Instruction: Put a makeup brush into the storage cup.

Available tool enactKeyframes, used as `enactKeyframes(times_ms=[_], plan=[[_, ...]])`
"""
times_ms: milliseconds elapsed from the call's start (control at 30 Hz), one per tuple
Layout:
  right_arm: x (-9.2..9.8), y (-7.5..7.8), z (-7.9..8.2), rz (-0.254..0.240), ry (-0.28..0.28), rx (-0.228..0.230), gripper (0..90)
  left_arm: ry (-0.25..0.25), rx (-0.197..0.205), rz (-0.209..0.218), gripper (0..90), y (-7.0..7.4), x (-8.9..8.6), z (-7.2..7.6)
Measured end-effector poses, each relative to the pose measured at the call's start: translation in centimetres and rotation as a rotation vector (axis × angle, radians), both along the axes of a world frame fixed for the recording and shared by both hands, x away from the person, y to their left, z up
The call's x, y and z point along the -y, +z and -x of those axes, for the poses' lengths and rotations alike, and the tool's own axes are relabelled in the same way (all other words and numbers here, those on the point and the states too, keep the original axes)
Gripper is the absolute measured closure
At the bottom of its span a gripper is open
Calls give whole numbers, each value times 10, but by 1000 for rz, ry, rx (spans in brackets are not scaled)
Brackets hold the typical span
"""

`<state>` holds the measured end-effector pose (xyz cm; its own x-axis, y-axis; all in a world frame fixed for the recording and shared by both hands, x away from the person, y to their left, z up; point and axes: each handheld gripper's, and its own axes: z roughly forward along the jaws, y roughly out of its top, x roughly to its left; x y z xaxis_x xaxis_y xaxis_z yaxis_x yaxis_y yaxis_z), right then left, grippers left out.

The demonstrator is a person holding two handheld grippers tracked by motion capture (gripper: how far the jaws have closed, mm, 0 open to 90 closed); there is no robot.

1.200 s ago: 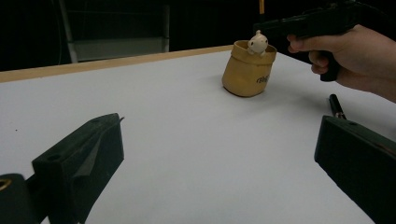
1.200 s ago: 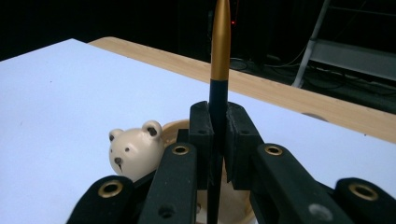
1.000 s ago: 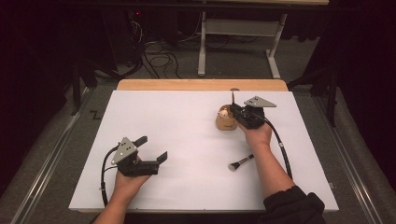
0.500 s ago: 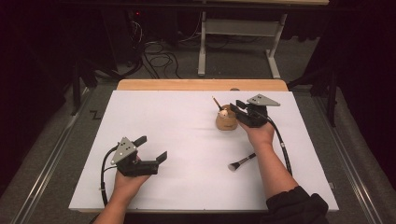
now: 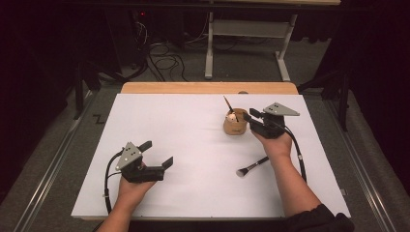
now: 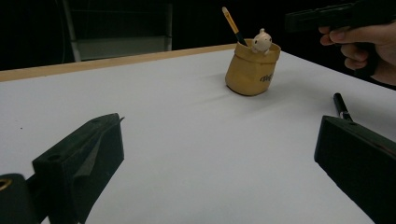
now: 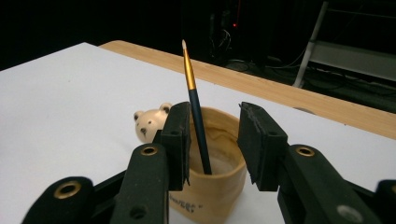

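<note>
Two brushes mark the step: nearest the person, the makeup brush [image 5: 252, 166] lies on the sheet near the holder [image 5: 235, 124], awaiting pickup; the pencil brush [image 7: 195, 108] already leans inside it. The right gripper [image 5: 248, 116], jaws just parted and empty, hovers beside the holder, while the left gripper [image 5: 156, 153] rests wide open, well apart from it.

Left gripper [image 5: 157, 153]: black boxy body with two blunt black jaws; a grey three-cornered plate with small dark holes sits on top.
Left cable: thin and black, looping from the body's rear.
Left jaws up close [image 6: 215, 163]: matte black wedge-shaped blocks with flat inner faces; a brass-coloured ring shows at the lower edge.
Right gripper [image 5: 247, 116]: same black build, grey triangular plate on top.
Right cable: black, trailing along the forearm.
Right jaws up close [image 7: 214, 140]: black rubbery pads with rough edges, on black arms with brass-ringed pivot holes.
Sleeve: dark, at the right elbow.
</note>
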<state>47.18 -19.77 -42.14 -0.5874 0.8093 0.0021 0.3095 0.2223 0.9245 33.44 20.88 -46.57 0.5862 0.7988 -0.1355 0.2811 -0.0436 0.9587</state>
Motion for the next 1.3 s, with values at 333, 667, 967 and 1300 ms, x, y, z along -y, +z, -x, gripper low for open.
enactKeyframes(times_ms=[333, 667, 967, 1300], plan=[[21, -3, 35, 5, 21, 11, 637, 7, -5, -9, 23, -1, 0, 0], [43, -14, 73, -10, 39, 15, 614, 10, -13, -8, 23, -3, -1, 0], [62, -27, 104, 8, 25, 13, 593, 6, -14, -4, 23, -3, 0, 4], [92, -40, 134, 15, -18, -8, 557, -10, -35, -19, 24, -8, -1, 19]])
